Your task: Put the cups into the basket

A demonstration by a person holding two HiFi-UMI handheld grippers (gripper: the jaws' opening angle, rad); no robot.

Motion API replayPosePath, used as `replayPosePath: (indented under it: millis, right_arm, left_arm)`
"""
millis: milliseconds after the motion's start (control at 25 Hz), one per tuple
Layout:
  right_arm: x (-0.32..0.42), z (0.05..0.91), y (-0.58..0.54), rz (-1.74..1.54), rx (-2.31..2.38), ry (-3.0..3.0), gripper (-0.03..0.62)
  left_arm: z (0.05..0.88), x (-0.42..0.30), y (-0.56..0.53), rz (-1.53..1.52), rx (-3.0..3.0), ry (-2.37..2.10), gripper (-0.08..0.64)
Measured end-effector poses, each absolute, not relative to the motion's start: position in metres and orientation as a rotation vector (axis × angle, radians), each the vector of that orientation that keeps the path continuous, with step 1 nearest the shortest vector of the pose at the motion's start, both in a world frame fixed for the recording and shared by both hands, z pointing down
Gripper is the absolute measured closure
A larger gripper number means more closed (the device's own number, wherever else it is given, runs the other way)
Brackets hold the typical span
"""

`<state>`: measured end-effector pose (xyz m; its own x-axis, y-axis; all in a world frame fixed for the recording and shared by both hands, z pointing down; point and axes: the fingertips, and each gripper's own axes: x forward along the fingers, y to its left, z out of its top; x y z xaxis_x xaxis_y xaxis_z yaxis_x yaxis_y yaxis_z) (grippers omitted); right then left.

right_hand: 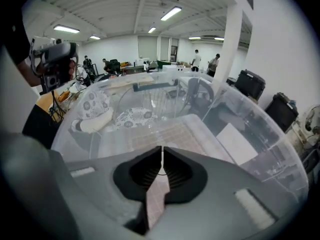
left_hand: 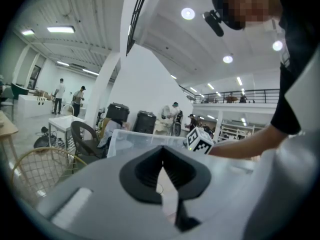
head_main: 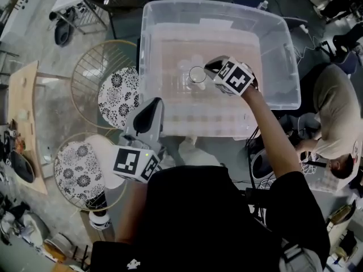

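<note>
A clear plastic bin point(head_main: 170, 5) serves as the basket and fills the upper middle of the head view. My right gripper point(head_main: 209, 68) reaches down into it, shut on the rim of a clear cup point(head_main: 197, 75) that hangs over the bin's floor. In the right gripper view the jaws point(right_hand: 161, 153) are nearly together, with the cup's thin edge point(right_hand: 161, 173) caught between them above the bin floor point(right_hand: 175, 134). A pale shape point(head_main: 188, 64), possibly another cup, lies beside it. My left gripper point(head_main: 150, 113) waits shut and empty outside the bin's near wall point(left_hand: 135, 136).
Two round wire stools with floral cushions point(head_main: 118, 95) point(head_main: 79, 166) stand left of the bin. A wooden table point(head_main: 22, 106) lines the left edge. A seated person point(head_main: 334, 118) is at the right, with cables and gear on the floor around them.
</note>
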<state>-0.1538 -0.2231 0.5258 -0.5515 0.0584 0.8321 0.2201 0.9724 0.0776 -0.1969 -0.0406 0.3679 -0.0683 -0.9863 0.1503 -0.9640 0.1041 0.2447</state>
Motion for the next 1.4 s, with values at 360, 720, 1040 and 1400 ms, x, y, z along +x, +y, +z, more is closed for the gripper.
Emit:
replayPosePath:
  millis: [360, 720, 1040, 1400]
  right_arm:
    - [-0.121, 0.406, -0.211, -0.179, 0.094, -2.522, 0.589]
    - [-0.035, 0.337, -0.197, -0.138, 0.482, -2.728, 0.590]
    - [0.016, 0.324, -0.181, -0.094, 0.727, -2.778, 0.591]
    - [0.097, 0.362, -0.190, 0.117, 0.993, -2.704, 0.589]
  left_arm:
    - [0.353, -0.172, -0.062, -0.106, 2.103, -1.975, 0.552]
    - [0.342, -0.136, -0.083, -0.107, 2.278, -1.807, 0.553]
    - [0.341, -0.103, -0.101, -0.076, 2.377, -1.675, 0.552]
    - [0.345, -0.057, -0.119, -0.008, 2.480, -1.528, 0.552]
